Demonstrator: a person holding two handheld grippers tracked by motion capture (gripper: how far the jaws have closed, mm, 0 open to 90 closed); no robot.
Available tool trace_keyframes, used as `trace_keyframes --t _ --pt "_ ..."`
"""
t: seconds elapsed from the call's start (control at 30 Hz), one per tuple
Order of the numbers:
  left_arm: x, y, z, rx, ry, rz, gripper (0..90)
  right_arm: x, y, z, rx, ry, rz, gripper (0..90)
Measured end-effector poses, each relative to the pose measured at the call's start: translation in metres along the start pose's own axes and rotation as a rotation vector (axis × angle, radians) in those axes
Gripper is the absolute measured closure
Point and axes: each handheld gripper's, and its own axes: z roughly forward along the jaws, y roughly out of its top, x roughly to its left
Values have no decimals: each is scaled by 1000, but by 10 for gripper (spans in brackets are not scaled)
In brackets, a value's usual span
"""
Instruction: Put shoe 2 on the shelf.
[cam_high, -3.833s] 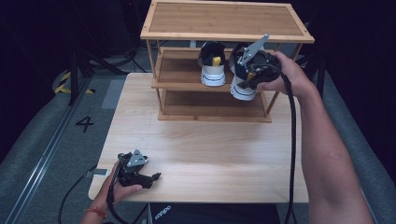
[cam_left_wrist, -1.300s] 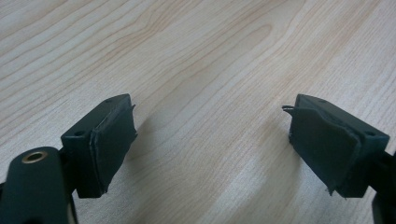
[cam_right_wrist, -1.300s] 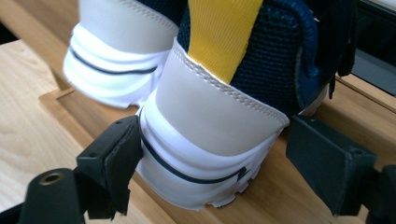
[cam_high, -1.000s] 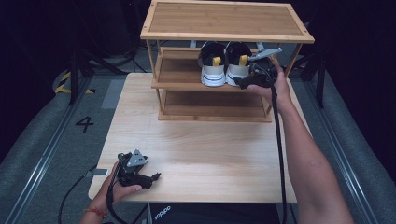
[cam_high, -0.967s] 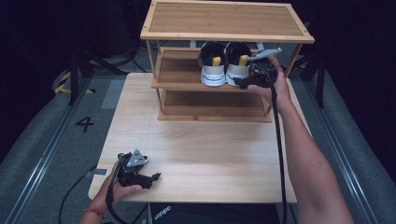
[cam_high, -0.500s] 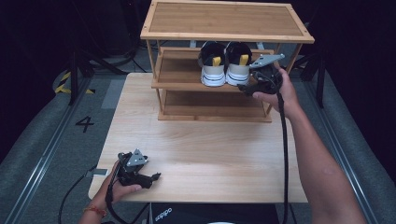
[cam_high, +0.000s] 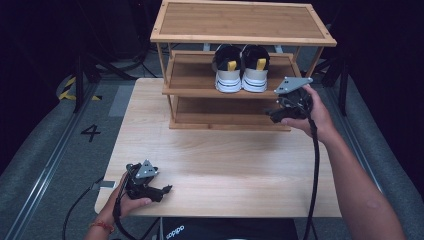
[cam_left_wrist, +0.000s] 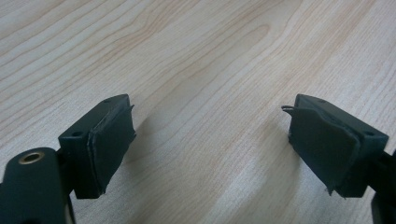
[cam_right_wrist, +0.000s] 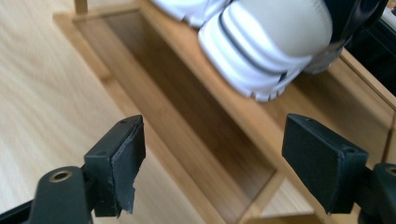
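Note:
Two white and black shoes with yellow heel tabs stand side by side on the middle shelf of a wooden rack (cam_high: 243, 39), the left shoe (cam_high: 227, 69) beside the right shoe (cam_high: 254, 68). My right gripper (cam_high: 272, 112) hovers in front of the rack's right end, open and empty. In the right gripper view its jaws stand wide apart, with the right shoe's (cam_right_wrist: 275, 44) white heel above them. My left gripper (cam_high: 165, 190) rests low at the table's front left, open, with bare wood between its jaws (cam_left_wrist: 210, 154).
The rack stands at the far side of the light wooden table (cam_high: 220, 165). Its bottom shelf (cam_high: 230, 107) is bare. Dark floor with a marked "4" (cam_high: 91, 132) lies left of the table. Cables trail from both grippers.
My right gripper set the right shoe on the middle shelf beside the other, let go and drew back toward me and down. The left gripper stayed still.

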Motion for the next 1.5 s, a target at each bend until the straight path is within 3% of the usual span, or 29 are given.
trace_keyframes --t 0.47,0.97,1.5 --pt "0 0 0 -1 1 -2 145 27 -55 -28 70 -24 -74 220" --pt "0 0 0 3 4 -1 145 39 -117 -28 117 -11 -31 220" --pt "0 0 0 3 5 -2 144 51 -181 -29 99 32 42 215"
